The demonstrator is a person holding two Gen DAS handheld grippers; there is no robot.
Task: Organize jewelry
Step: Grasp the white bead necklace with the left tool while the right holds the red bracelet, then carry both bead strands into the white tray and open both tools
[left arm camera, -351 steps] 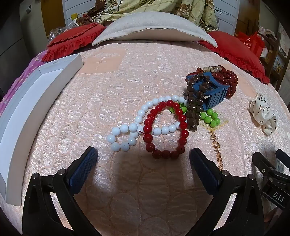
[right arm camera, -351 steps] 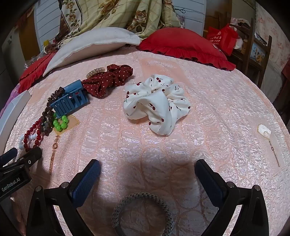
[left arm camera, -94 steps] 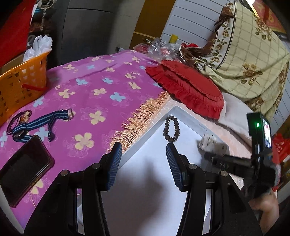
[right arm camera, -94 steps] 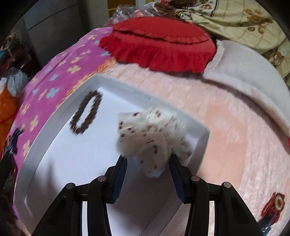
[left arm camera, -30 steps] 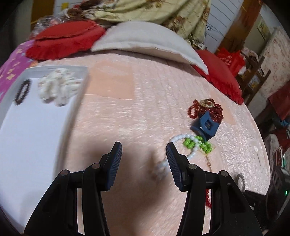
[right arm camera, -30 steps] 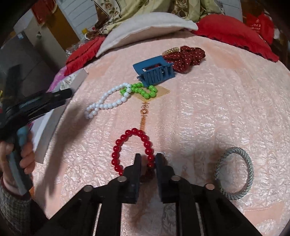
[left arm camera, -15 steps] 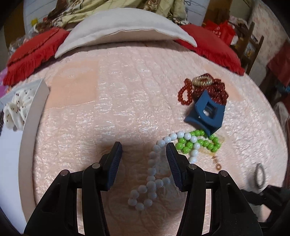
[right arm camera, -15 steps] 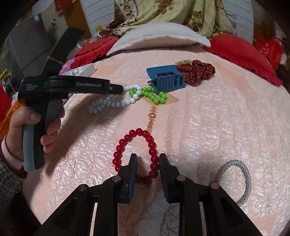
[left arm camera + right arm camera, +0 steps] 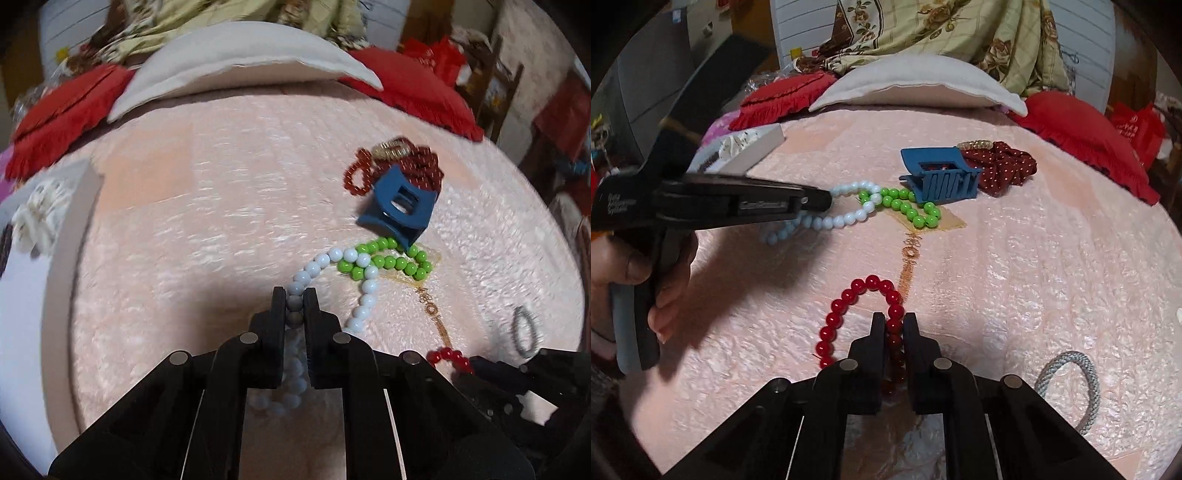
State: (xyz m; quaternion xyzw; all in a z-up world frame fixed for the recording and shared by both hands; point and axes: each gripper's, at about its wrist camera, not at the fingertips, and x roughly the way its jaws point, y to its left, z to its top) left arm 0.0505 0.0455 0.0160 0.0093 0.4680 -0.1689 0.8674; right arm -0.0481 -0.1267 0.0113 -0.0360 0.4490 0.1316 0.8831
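My left gripper (image 9: 294,301) is shut on the white bead necklace (image 9: 364,295), which trails over the pink bedspread toward the green bead bracelet (image 9: 388,260). In the right wrist view the left gripper (image 9: 816,199) meets the white beads (image 9: 849,219) from the left. My right gripper (image 9: 894,325) is shut on the red bead bracelet (image 9: 849,295), whose loop lies ahead of the fingers. The white tray (image 9: 22,280) at the left holds the white scrunchie (image 9: 38,218).
A blue hair claw (image 9: 940,179) and a dark red dotted scrunchie (image 9: 1001,166) lie behind the green beads (image 9: 908,210). A grey rope bracelet (image 9: 1071,387) lies at the right. A thin gold chain (image 9: 908,254) runs down the middle. Pillows line the far edge.
My left gripper has closed on the white bead necklace. My right gripper has closed tighter on the red bracelet, which stays on the bedspread.
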